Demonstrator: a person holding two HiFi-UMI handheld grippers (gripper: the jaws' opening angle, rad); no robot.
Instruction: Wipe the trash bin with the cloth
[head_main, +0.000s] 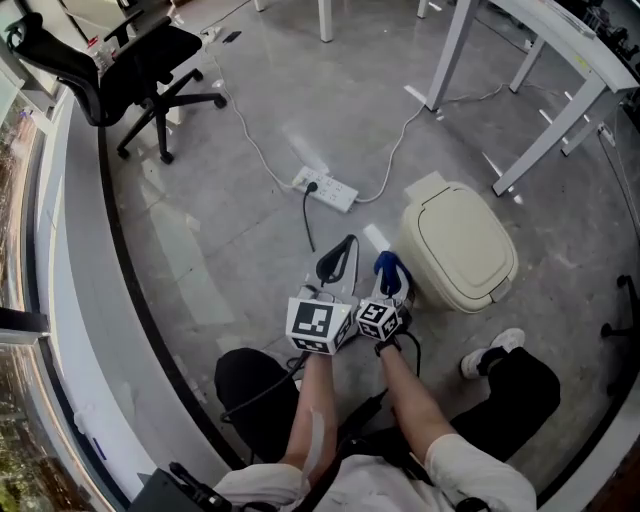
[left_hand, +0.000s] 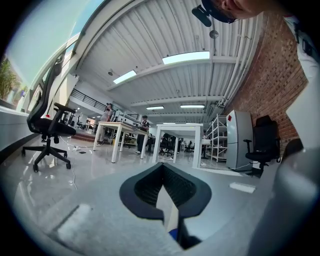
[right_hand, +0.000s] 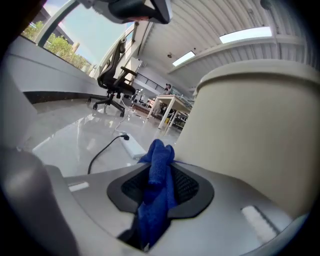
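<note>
In the head view I am holding my left gripper (head_main: 338, 258) and right gripper (head_main: 392, 278) side by side, low over the floor. The trash bin (head_main: 460, 245) is sitting just right of my right jaws.

In the left gripper view, my jaws are meeting at the tips, gripping nothing.

In the right gripper view, my jaws are clamping the blue cloth (right_hand: 157, 185), which is poking out past the tips. The bin's wall is rising just ahead and to the right.

The trash bin (head_main: 458, 245) stood on the floor (head_main: 220, 250) just right of the right tongs (head_main: 392, 270), the cloth (right_hand: 159, 167) in them; a power strip (head_main: 326, 188) lay beyond, an office chair (head_main: 140, 65) far left.
</note>
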